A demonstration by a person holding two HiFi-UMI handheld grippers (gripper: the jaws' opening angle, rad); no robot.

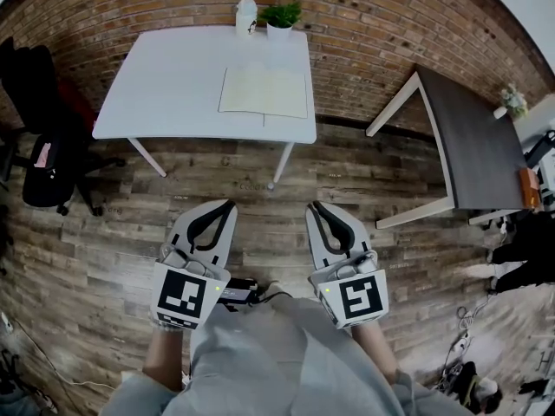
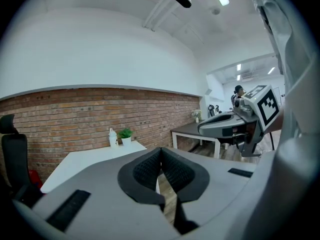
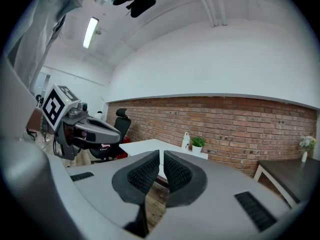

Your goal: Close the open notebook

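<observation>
An open notebook with cream pages lies flat on the white table by the brick wall, right of the table's middle. Both grippers hang over the wooden floor well short of the table. My left gripper is shut with nothing between its pads, and my right gripper is shut and empty too. In the left gripper view the left gripper points at the table, and the right gripper shows at the right. In the right gripper view the right gripper points toward the table. The notebook does not show in either gripper view.
A white bottle and a potted plant stand at the table's far edge. A black office chair sits left of the table. A dark desk stands to the right. Wooden floor lies between me and the table.
</observation>
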